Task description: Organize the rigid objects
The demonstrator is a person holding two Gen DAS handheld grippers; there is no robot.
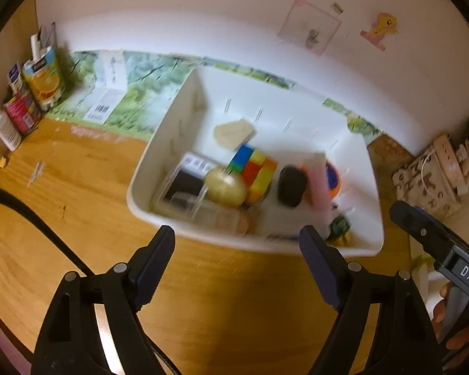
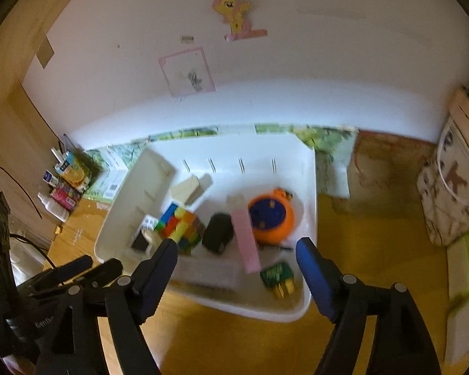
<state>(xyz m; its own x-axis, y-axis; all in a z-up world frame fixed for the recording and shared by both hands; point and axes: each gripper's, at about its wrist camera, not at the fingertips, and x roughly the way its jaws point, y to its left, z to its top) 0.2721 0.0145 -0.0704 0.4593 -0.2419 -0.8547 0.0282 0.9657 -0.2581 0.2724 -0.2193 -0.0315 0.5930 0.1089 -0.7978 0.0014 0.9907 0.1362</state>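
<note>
A white plastic bin (image 1: 159, 143) (image 2: 309, 218) stands on the wooden table and holds several things: a colourful puzzle cube (image 1: 253, 168) (image 2: 179, 225), a golden ball (image 1: 226, 187), a black object (image 1: 292, 186) (image 2: 217, 232), a pink bar (image 1: 317, 184) (image 2: 247, 245), an orange and blue round toy (image 2: 270, 215), a beige block (image 1: 233, 131) (image 2: 189, 189), a clear box (image 1: 181, 192) and a green and yellow piece (image 2: 278, 276). My left gripper (image 1: 237, 243) is open and empty above the bin's near rim. My right gripper (image 2: 236, 254) is open and empty above the bin.
Cartons and a white bottle (image 1: 4, 125) stand at the far left by the wall (image 2: 68, 184). A patterned fabric bag (image 1: 431, 178) (image 2: 450, 193) sits at the right. A green printed sheet (image 1: 122, 93) lies behind the bin. White and green packs (image 2: 466, 281) lie at the right edge.
</note>
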